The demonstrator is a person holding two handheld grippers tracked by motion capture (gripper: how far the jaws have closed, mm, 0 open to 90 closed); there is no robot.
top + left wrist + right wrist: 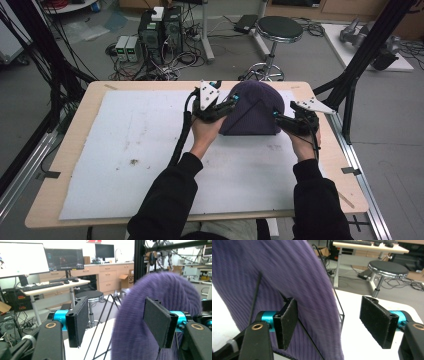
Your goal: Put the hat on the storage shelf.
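A purple knitted beanie [255, 109] stands draped over a thin black wire stand [339, 311] at the far middle of the counter [75, 145], on the white foam mat [150, 150] that covers most of it. The left gripper [231, 101] sits at the beanie's left side and the right gripper [276, 116] at its lower right corner, each carried in a hand with a black sleeve [170, 200] behind it. In the left gripper view the jaws stand well apart; the right-hand pad [156, 322] lies in front of the knit while the left-hand pad [78, 320] is off in clear air, so nothing is squeezed. In the right gripper view the jaws are likewise spread wide: the left-hand pad [287, 321] is just beside or lightly against the fabric, the right-hand pad [377, 321] is well clear over the mat, and the beanie's edge hangs in the gap unpinched. Whether either near pad truly touches the wool cannot be told. Beyond the counter's far edge stands a round black stool [279, 29] beside computer towers [160, 30] on the floor.
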